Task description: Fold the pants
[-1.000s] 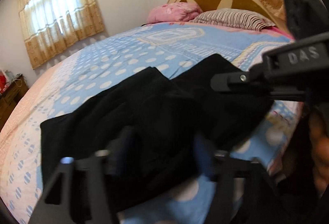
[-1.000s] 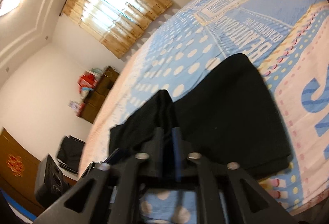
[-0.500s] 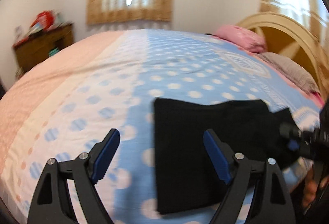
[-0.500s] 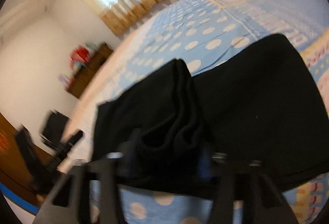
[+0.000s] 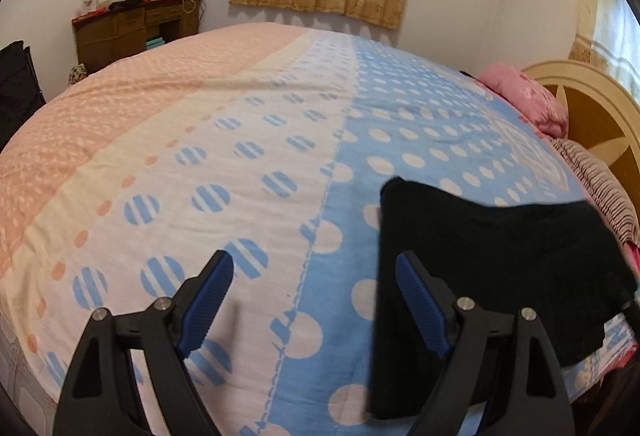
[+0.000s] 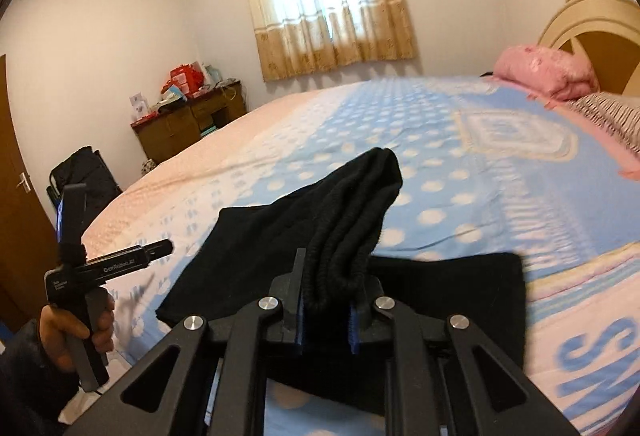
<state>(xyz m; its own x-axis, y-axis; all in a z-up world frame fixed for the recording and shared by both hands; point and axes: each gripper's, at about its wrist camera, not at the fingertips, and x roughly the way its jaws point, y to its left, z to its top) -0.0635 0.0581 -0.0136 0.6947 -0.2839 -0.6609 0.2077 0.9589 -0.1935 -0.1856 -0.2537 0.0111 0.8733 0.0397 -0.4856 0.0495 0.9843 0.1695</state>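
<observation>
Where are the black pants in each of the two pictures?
Left wrist view: the black fabric pants lie at the lower right on the dotted bedspread, beyond the right-hand finger of the open left gripper.
Right wrist view: bottom centre, a bunched edge pinched in the right gripper.
Shared landmark: the pink pillow by the headboard.

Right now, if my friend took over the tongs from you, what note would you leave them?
Right tongs: they have just been closing and now pinch a bunched edge of the black pants, lifting it off the bed.
Left tongs: open, empty, over bare bedspread beside the pants.
Pants: near edge of the bed, partly folded, the rest lying flat.
Done: one edge picked up.
Left: probably carry that edge across, lay it down and smooth the fold.
</observation>
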